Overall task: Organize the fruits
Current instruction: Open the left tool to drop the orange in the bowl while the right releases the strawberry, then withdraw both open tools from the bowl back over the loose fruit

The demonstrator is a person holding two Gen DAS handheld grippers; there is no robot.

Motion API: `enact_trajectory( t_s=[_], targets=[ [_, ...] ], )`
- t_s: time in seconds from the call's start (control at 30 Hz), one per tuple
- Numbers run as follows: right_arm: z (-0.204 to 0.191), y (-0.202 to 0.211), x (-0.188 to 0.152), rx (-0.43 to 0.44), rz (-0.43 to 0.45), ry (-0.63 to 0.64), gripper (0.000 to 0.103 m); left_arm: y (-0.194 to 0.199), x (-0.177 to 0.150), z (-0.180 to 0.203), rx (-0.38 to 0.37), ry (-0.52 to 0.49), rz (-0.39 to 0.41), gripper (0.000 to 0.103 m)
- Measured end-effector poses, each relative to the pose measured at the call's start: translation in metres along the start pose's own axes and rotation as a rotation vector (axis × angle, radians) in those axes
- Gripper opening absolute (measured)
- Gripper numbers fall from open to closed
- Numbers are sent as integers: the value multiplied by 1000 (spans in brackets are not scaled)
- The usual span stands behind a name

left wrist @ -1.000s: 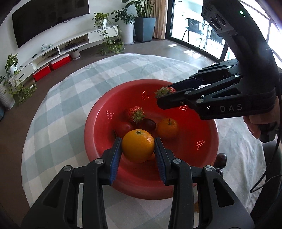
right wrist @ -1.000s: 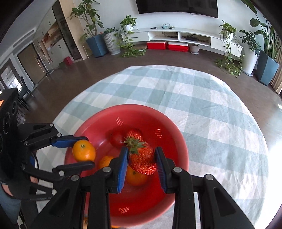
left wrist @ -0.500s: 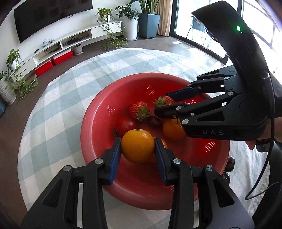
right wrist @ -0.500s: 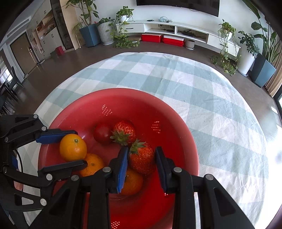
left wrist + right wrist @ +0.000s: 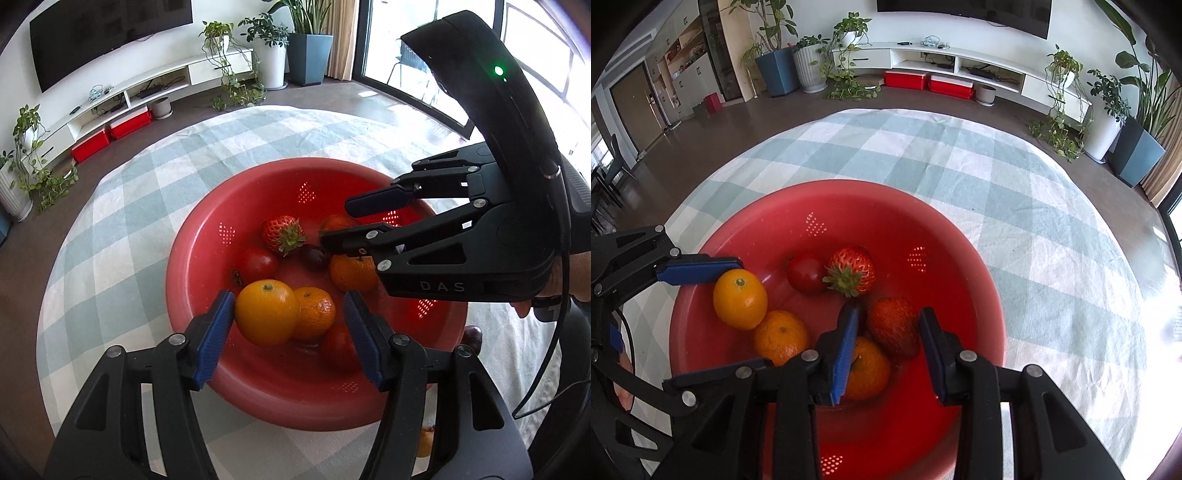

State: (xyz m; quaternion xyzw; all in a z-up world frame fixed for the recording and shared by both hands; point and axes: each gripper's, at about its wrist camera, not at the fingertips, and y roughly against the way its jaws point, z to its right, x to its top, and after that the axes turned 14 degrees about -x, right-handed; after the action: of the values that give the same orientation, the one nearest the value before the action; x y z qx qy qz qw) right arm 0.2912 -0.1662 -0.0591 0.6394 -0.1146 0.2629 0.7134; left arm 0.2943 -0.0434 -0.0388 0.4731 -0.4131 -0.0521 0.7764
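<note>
Here, checked tablecloth [image 5: 1015, 192] – living room, both claws opening over red colander [image 5: 953, 236].

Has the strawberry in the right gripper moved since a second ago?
Yes. The strawberry has dropped lower toward the red bowl floor, beside an orange; the right gripper is opening and its pads no longer press it.

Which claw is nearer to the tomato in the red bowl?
Left. The left claw opens around an orange just beside the tomato. The right claw opens around a strawberry farther away.
</note>
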Motion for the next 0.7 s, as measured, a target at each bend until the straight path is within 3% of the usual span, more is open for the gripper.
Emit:
enact_trajectory(
  t_s=[0.27, 0.43, 0.53, 0.7],
  targets=[
    [15, 53, -17, 41, 103, -66, 48, 30, -10, 12, -8, 7, 73, 71],
    [29, 93, -50, 105, 176, -145, 64, 54, -35, 31, -14, 5, 112, 87],
    [32, 110, -75, 140, 195, -189, 71, 62, -54, 44, -25, 10, 112, 89],
    [31, 127, -120, 182, 194, -253, 72, 62, -86, 76, -58, -52, 63, 91]
  ],
)
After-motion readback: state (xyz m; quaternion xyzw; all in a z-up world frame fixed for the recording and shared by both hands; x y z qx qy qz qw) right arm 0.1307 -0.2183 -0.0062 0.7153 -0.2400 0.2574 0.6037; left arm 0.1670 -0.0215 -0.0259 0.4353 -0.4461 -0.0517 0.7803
